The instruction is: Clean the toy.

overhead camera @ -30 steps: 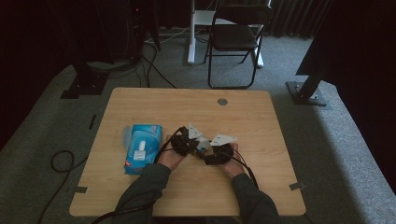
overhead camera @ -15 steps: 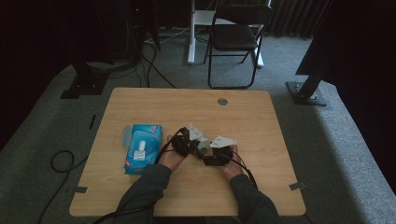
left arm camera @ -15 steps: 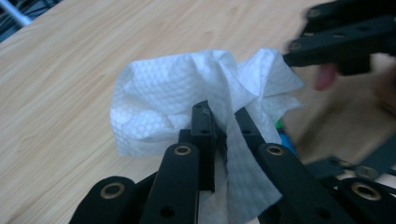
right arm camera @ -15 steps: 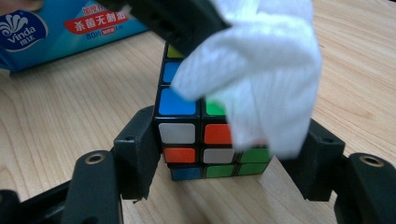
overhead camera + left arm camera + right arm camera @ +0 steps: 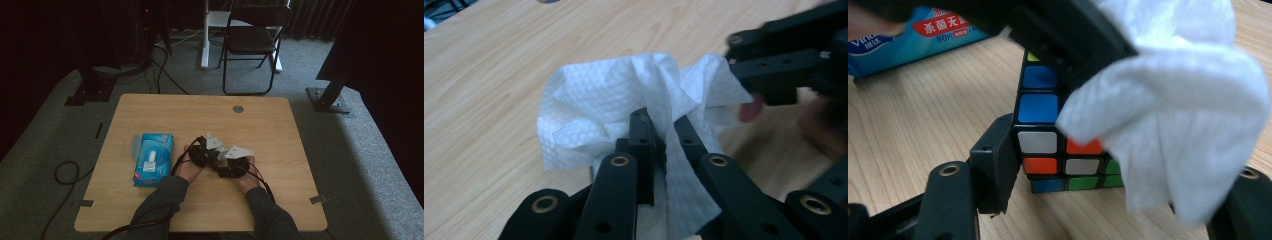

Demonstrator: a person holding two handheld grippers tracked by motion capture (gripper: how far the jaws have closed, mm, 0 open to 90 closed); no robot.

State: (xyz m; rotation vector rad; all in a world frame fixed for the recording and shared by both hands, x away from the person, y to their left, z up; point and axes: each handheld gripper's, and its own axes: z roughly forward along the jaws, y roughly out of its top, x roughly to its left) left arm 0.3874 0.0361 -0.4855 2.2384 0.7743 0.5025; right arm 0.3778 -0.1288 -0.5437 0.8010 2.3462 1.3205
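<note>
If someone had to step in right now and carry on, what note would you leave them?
Left claw: shut on a white wipe.
Right claw: shut on a puzzle cube, holding it by its sides on the table.
The wipe lies against the cube's upper part.
The blue wipe pack lies to the left on the table.
Done: wipe taken, cube gripped.
Left: probably wipe the remaining faces; how many are clean, I cannot tell.

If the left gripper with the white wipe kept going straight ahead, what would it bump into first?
Probably the right gripper, which sits just past the wipe pinched in the left gripper. The puzzle cube it holds is close there too, though depth is hard to judge. Beyond them lies bare table.
</note>
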